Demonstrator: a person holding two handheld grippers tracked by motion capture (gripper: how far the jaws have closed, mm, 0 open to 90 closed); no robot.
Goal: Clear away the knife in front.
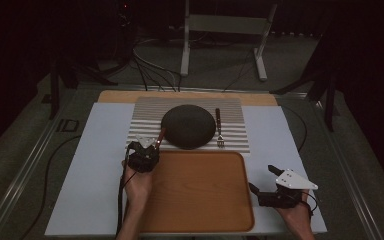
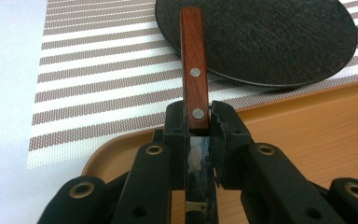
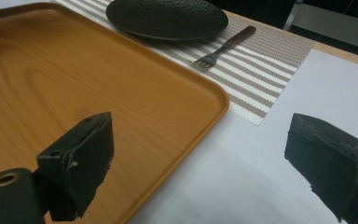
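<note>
My left gripper [image 1: 147, 147] [image 2: 197, 112] is shut on a knife with a reddish wooden handle [image 2: 193, 65] [image 1: 160, 135]. The shiny blade runs back between the jaws, and the handle points out toward the dark round plate [image 1: 188, 126] [image 2: 270, 37] [image 3: 168, 18], its end over the plate's rim. The gripper hovers at the far left corner of the wooden tray [image 1: 200, 200] [image 2: 307, 126] [image 3: 51, 70]. My right gripper [image 1: 262, 178] [image 3: 200, 154] stands open with nothing between its jaws, just right of the tray's right edge. A fork [image 1: 219, 127] [image 3: 223, 46] lies right of the plate.
Plate and fork rest on a striped placemat [image 1: 190, 105] [image 2: 98, 84] [image 3: 261, 70] behind the tray. All of it sits on a white sheet [image 1: 100, 165] [image 3: 261, 154] over the table. Cables and a metal stand [image 1: 225, 25] are on the floor beyond the table.
</note>
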